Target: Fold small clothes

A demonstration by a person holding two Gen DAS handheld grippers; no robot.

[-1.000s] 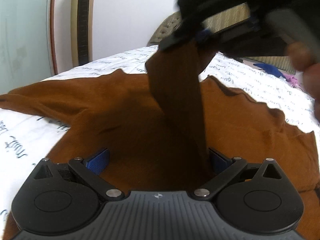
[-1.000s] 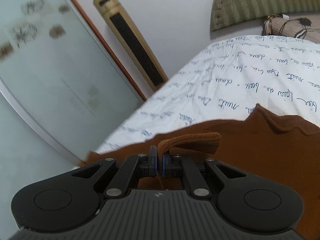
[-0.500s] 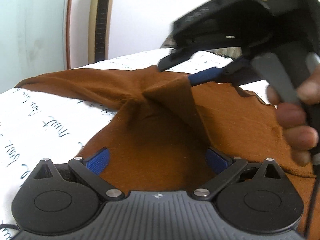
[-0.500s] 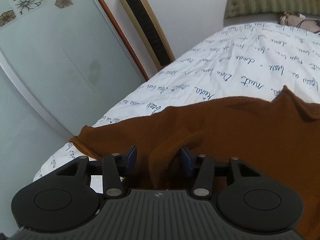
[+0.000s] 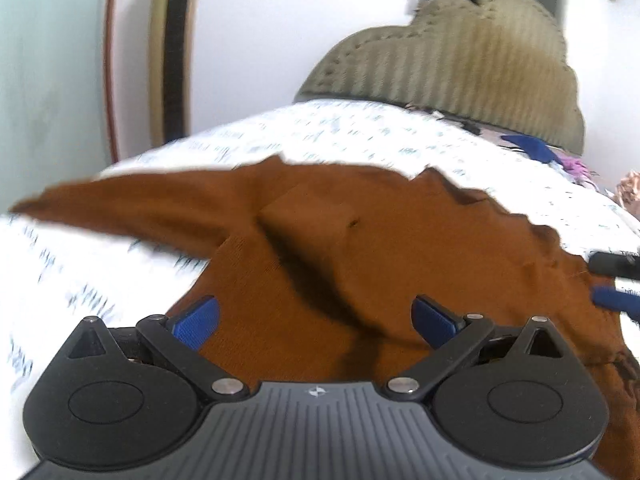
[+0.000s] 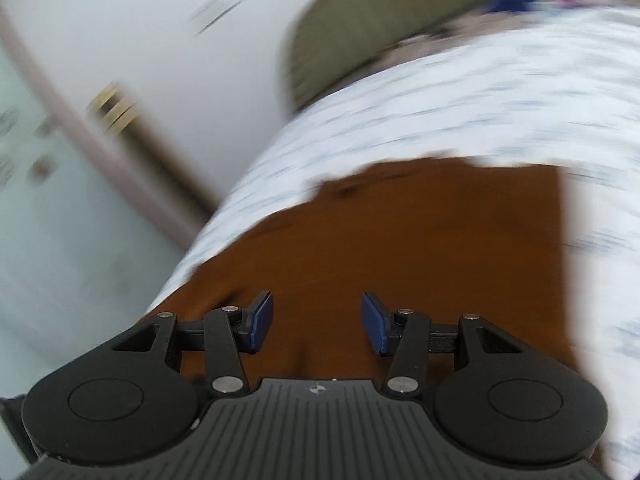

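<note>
Brown top [image 5: 400, 264] spread flat on the bed [image 5: 340, 132], over a white sheet printed with script, padded headboard [image 5: 460, 60] at the far end. One sleeve [image 5: 132, 208] stretched out to the left; the other sleeve [image 5: 316, 220] laid across the body toward the near side, cuff end square on the chest.

Left tool [image 5: 316, 320] low over the near part of the cloth, blades spread wide, gripping nothing. Right tool [image 6: 316, 328] about half open above the right part of the top, nothing between the blades; heavy blur across that view. Also visible at the right edge of the left view, tips [image 5: 616, 284] just beside the hem.

Likely risks from here:
- Folded sleeve only lying loose, so easily dragged askew by a blade brushing past.
- A pinch taken too deep liable to catch the sheet along with the knit, lifting both.
- An uneven grab on the outstretched sleeve likely to leave a skewed, bunched fold.
</note>
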